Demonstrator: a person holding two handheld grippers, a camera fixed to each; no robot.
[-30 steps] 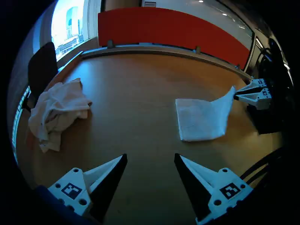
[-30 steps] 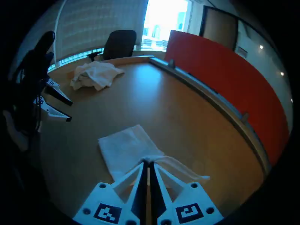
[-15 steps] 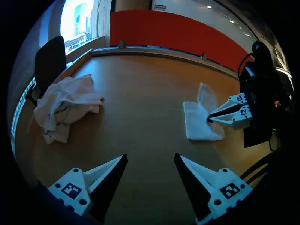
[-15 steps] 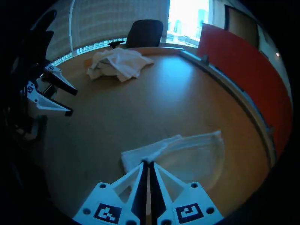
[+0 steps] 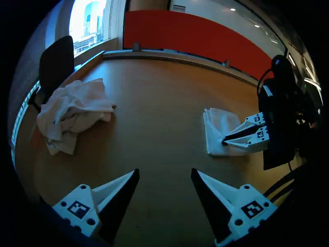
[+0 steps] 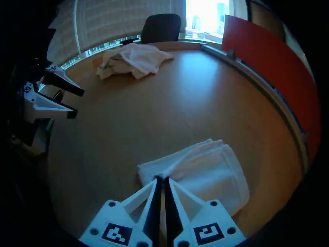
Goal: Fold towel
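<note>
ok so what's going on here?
A person is folding a towel on a wooden table with two handheld grippers. The right gripper is shut on the near edge of the white towel, which lies folded over on itself in several layers. The left gripper is open over bare table and holds nothing. A crumpled pile of white cloth sits at the far side by a black chair.

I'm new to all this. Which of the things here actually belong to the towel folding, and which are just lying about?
In the job:
folded towel
right gripper, jaws closed on its corner
left gripper, jaws open, holding nothing
table it lies on

Just lying about, for now:
crumpled cloth pile
office chair
red partition
</note>
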